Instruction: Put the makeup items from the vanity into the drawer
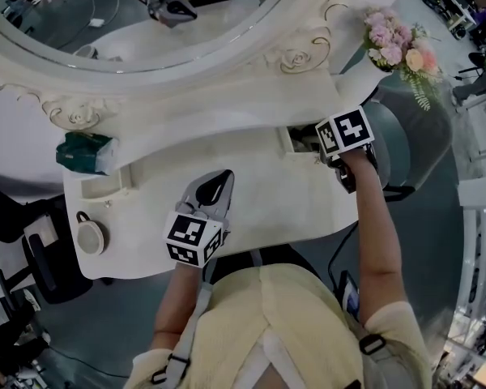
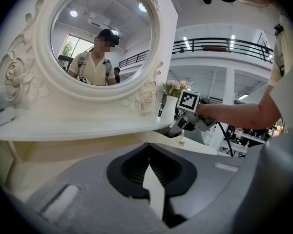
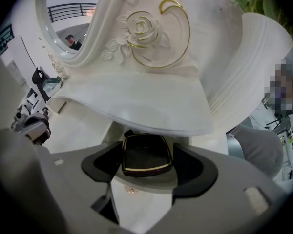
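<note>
With the right claw [image 3: 147, 165] clamped on the dark square gold-edged compact [image 3: 146, 152], just above the open white drawer [image 1: 287, 143] beneath it, I'd lower it flat before letting go; the left claw [image 2: 149, 155] is closed, empty.

Dark square compact [image 3: 142, 152], gold-edged, closed, held level by right hand-held gripper [image 3: 147, 165] at open drawer [image 3: 146, 201].

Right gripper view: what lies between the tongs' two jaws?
A dark, gold-rimmed compact lies between the jaws of the right tongs, both jaws against its sides. The right gripper view shows this.
</note>
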The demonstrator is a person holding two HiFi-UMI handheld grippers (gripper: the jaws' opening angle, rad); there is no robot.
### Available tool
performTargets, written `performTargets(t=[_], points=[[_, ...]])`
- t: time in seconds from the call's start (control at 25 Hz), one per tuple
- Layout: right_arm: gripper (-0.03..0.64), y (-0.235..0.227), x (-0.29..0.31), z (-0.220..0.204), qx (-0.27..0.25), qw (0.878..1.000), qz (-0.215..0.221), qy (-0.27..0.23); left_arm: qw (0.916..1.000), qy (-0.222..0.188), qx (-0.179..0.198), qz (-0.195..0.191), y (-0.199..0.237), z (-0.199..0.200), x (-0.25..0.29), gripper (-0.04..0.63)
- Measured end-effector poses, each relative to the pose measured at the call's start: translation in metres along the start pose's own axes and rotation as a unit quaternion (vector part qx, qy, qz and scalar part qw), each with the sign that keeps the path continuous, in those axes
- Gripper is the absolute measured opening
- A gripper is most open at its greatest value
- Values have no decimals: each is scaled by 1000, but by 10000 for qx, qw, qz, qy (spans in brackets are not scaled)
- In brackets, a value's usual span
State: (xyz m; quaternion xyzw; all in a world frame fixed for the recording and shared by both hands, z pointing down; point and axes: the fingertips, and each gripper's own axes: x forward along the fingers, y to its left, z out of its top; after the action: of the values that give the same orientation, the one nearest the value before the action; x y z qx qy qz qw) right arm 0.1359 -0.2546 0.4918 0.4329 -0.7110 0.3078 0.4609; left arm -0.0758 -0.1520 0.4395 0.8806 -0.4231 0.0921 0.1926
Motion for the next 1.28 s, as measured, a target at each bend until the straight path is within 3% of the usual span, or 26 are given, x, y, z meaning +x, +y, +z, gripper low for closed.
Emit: performTargets(t=[0.84, 1.28], points=[[337, -8, -4, 0, 156, 9983, -276, -496, 9999, 62, 27, 99, 1, -1, 0, 2], [305, 10, -33, -4, 236, 9944, -38, -1029, 9996, 66, 40, 268, 6, 0, -6, 2]])
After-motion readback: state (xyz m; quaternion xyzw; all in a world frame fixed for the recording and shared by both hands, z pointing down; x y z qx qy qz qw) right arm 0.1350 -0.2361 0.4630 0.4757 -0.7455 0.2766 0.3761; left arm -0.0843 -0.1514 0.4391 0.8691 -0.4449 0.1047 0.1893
